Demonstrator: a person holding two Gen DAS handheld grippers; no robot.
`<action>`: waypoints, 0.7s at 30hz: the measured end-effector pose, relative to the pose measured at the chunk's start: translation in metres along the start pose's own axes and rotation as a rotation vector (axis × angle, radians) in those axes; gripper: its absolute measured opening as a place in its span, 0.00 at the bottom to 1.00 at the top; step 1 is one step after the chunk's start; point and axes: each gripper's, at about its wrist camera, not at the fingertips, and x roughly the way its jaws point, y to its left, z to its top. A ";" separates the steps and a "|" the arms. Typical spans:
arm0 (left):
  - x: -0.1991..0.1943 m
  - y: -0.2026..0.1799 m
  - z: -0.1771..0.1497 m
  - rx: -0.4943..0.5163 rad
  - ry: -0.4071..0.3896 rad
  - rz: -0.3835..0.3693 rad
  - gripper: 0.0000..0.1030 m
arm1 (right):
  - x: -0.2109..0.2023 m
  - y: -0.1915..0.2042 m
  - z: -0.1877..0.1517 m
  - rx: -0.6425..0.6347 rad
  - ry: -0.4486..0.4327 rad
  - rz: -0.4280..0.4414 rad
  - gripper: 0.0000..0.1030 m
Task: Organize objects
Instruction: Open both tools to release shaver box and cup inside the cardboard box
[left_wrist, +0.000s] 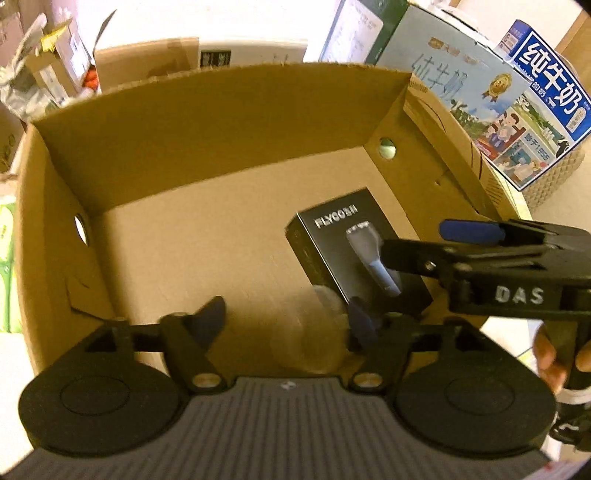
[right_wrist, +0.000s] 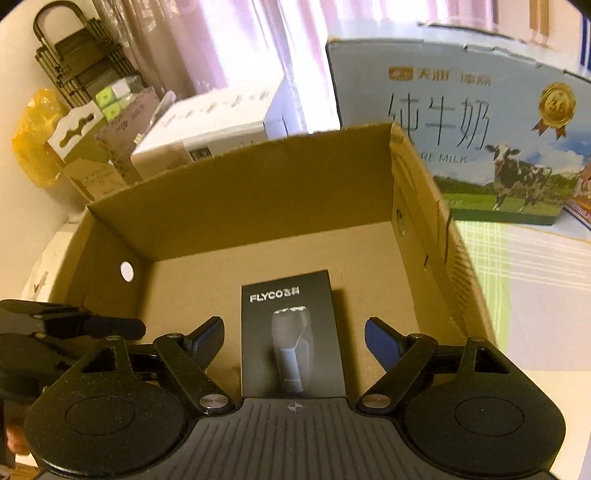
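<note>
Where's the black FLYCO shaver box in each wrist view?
Left wrist: black FLYCO shaver box lies right of centre on the brown cardboard carton floor, tilted, partly behind the right gripper.
Right wrist: same box at lower centre, between the open fingers.
Shared landmark: round hole in the carton's left wall.

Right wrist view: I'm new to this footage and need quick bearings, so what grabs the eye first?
A black FLYCO shaver box lies flat on the floor of an open cardboard box, between the right gripper's spread fingers. Behind the cardboard stands a big milk carton with a cow picture.
</note>
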 end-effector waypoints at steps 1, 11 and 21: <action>-0.002 0.001 0.001 0.003 -0.009 0.006 0.68 | -0.003 0.001 0.000 -0.001 -0.012 0.001 0.78; -0.042 0.005 -0.006 0.005 -0.123 0.062 0.72 | -0.058 0.011 -0.017 -0.018 -0.144 0.028 0.79; -0.089 -0.005 -0.033 0.009 -0.217 0.079 0.72 | -0.103 0.022 -0.048 -0.024 -0.212 0.027 0.79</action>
